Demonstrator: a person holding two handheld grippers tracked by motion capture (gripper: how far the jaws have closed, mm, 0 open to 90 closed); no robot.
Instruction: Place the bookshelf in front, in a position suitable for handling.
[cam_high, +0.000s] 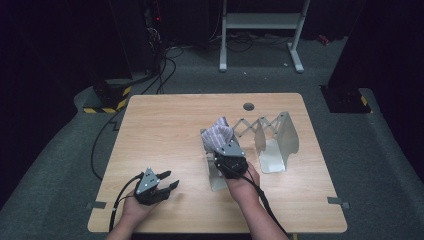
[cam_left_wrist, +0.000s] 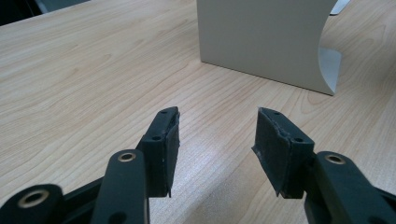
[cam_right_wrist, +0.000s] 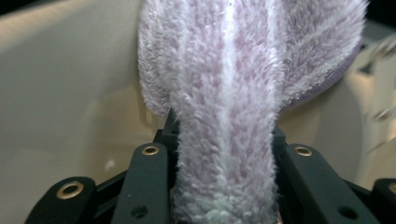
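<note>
right gripper (cam_high: 223, 148): jaws clamped on a fluffy lilac striped towel (cam_high: 218, 133), bunched into a thick roll between the pads
towel location: held above the table (cam_high: 165, 130), centre, at the near-left panel of the rack (cam_high: 272, 142)
rack: smooth off-white metal, curved panels, scissor-lattice link
left gripper (cam_high: 167, 182): near left, jaws apart, nothing between them, over bare woodgrain

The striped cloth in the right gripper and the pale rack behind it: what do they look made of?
The striped cloth looks like soft terry or fleece: fuzzy, matte pile in lilac and white stripes, bunched where the right gripper pinches it. The rack looks like thin sheet metal, perhaps painted: smooth off-white panels with a faint sheen, curved edges, joined by a scissor lattice. It could be plastic.
</note>
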